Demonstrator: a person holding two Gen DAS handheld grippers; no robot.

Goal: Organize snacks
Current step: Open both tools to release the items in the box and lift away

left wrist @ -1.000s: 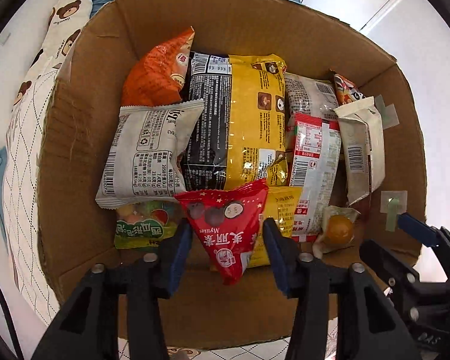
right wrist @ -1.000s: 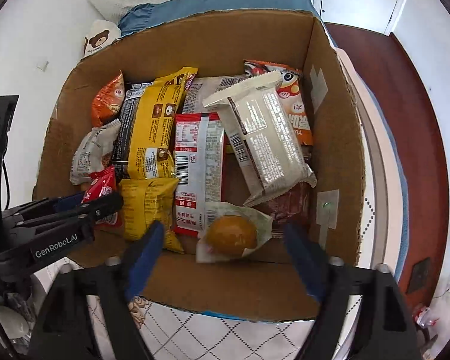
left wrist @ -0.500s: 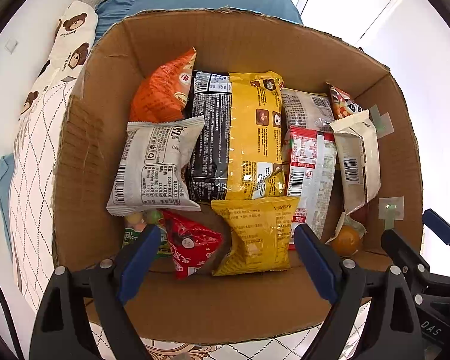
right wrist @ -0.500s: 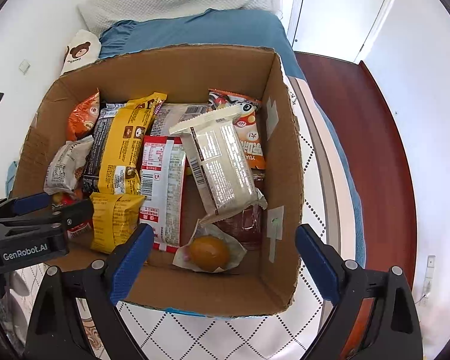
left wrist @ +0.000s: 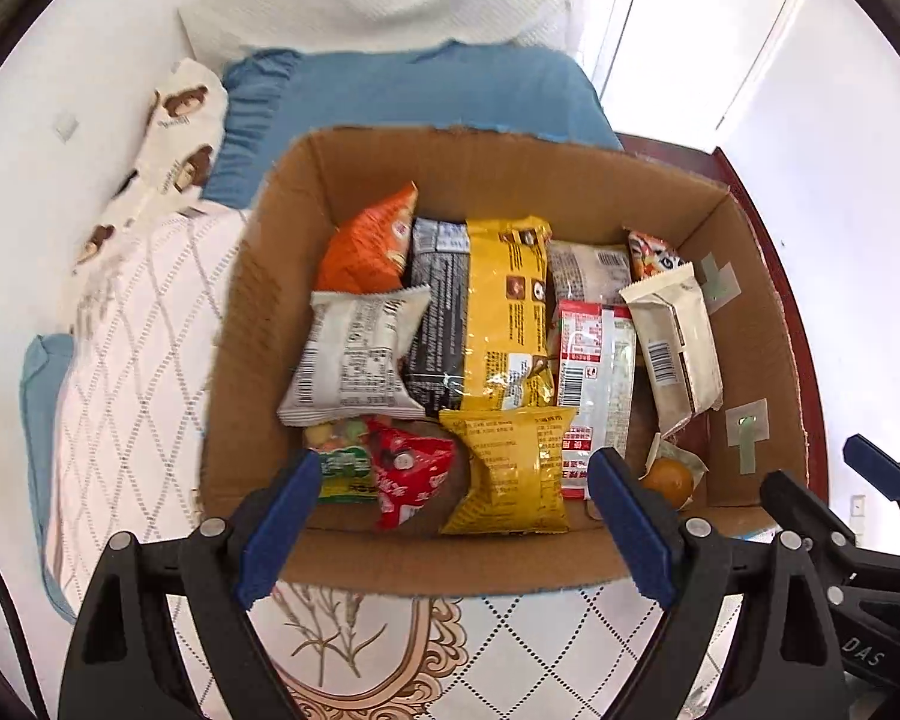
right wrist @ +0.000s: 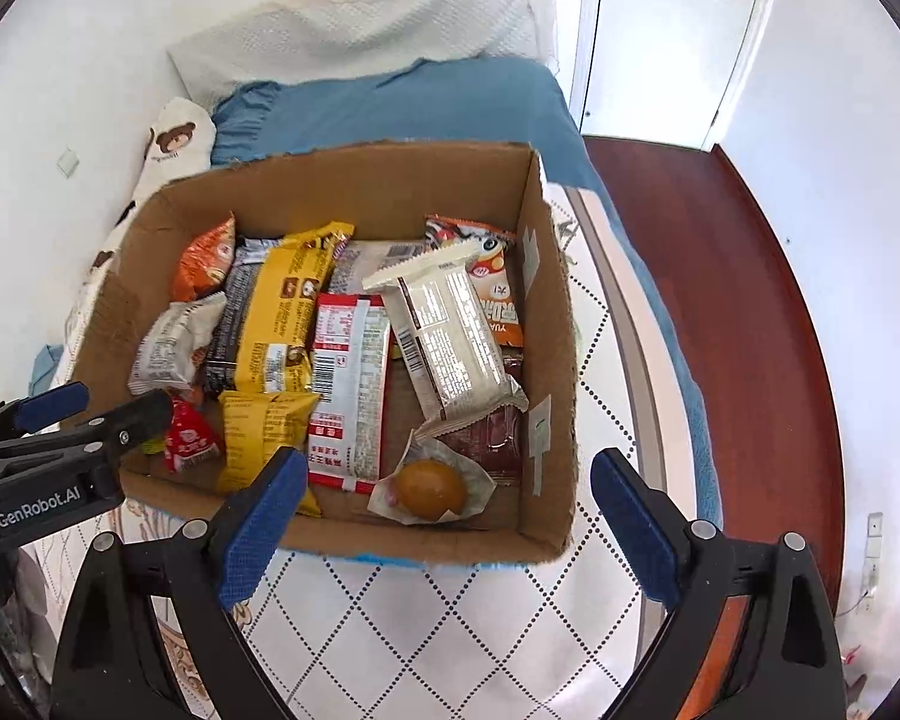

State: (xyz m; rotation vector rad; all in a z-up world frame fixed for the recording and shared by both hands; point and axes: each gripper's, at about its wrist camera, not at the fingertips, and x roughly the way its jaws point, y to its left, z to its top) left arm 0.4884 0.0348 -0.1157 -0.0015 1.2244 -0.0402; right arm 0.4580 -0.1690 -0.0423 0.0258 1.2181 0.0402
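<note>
Left wrist view: left gripper (left wrist: 453, 519), jaws wide and empty, hangs above the red packet (left wrist: 411, 471) in the box (left wrist: 234, 372).

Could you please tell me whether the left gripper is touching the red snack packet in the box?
Apart. The left wrist view shows the left gripper open and empty, with the red packet lying in the box beyond its fingers.

The bed (right wrist: 450, 600) has a white cover with a dotted diamond pattern. On it stands an open cardboard box (right wrist: 555, 360). Behind the box lie a blue blanket (right wrist: 402, 102) and a bear-print pillow (left wrist: 174, 144).
</note>
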